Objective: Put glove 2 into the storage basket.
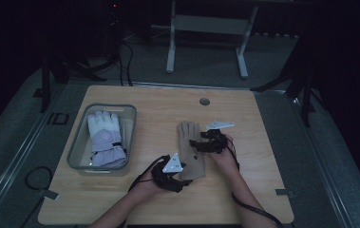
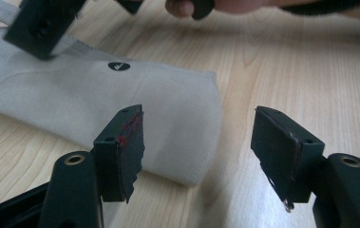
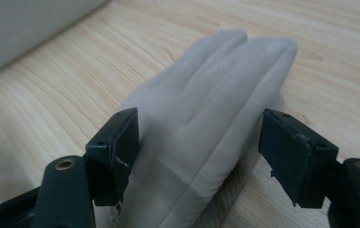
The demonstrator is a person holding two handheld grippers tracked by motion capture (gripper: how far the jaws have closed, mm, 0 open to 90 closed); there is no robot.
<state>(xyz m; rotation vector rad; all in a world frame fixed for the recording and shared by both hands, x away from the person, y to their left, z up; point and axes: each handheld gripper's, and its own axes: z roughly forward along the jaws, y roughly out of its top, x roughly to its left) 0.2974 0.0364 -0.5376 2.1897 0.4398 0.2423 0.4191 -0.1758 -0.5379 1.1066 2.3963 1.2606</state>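
High view: tan glove [image 1: 190,149] lay flat mid-desk [image 1: 244,190], cuff toward 6 o'clock; bin [image 1: 75,142] with white glove [image 1: 105,137] at its 9 o'clock. Left hand-held gripper [image 1: 183,176] sat at cuff, right hand-held gripper [image 1: 197,144] over finger end.

Left gripper view: jaws part open, straddling cuff corner, nothing pinched.

Right gripper view: jaws part open either side of glove fingers [image 3: 225,95], not pressing.

Judgement: grasp stage. Next move calls for lowering and closing both on fabric.

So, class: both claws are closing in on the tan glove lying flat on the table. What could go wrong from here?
1. The left claw straddles only the cuff corner of the tan glove; it might slip out.
2. The right claw may pinch just the top layer of the glove's fingers.
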